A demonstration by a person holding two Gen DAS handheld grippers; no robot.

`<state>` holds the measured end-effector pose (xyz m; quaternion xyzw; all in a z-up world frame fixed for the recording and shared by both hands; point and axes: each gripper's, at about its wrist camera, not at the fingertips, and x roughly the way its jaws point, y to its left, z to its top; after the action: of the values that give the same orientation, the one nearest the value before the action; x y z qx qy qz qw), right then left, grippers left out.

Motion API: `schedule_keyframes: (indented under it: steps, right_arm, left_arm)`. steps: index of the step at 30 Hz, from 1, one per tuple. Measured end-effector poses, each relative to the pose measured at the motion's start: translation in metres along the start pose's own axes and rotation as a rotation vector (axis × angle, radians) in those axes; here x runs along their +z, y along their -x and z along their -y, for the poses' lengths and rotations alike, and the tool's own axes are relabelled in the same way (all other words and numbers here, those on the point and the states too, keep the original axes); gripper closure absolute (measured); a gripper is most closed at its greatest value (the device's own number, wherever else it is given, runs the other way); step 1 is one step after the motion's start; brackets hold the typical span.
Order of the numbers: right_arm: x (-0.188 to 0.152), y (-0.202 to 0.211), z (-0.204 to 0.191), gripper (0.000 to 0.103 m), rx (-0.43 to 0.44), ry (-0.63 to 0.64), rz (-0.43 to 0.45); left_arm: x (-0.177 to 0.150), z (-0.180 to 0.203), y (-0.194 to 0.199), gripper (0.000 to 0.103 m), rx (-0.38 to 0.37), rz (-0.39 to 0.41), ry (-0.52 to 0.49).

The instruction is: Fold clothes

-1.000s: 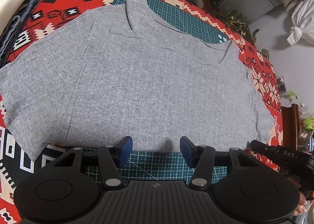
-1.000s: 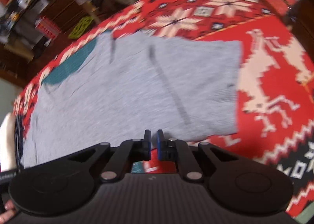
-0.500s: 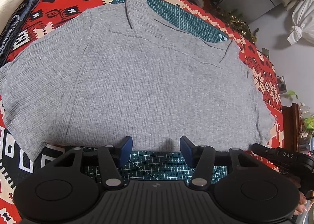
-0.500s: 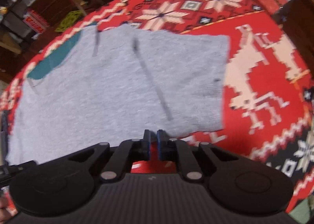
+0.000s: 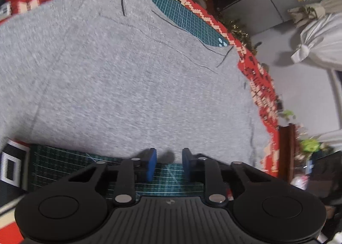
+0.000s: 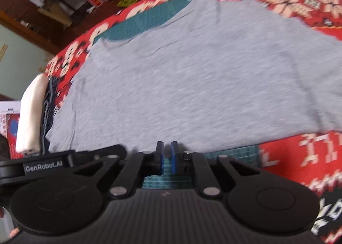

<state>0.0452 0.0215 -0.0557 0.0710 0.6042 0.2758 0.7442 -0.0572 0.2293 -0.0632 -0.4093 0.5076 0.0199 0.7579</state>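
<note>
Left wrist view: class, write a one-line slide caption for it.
Left gripper, jaws closing with nothing gripped yet, at the near hem of a grey shirt spread flat on a green cutting mat.

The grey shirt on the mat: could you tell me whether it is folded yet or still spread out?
Spread out. The grey shirt lies flat in one layer across the green cutting mat, collar and both sleeves showing.

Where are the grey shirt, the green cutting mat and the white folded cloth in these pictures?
grey shirt (image 5: 132,86): left wrist view, middle of its body.
green cutting mat (image 5: 177,15): left wrist view, strip showing beyond the shirt's collar.
white folded cloth (image 6: 30,113): right wrist view, its rounded side, at the left edge.
</note>
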Motion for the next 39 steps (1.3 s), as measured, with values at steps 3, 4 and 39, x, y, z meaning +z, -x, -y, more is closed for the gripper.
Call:
schedule_keyframes:
  steps: [3,4,39]
  right_arm:
    - [-0.003,-0.011,-0.006,0.094,0.006,0.013,-0.024]
    - [-0.004,-0.013,-0.007,0.096,0.001,0.021,-0.025]
    - [0.009,0.054,0.05,0.02,-0.198,-0.048,0.202]
  left_arm:
    - [0.001,-0.002,-0.004,0.08,0.009,-0.011,0.014]
    - [0.002,-0.002,-0.005,0.081,0.016,-0.014,0.017]
    - [-0.007,0.029,0.019,0.036,0.229,0.164,-0.162]
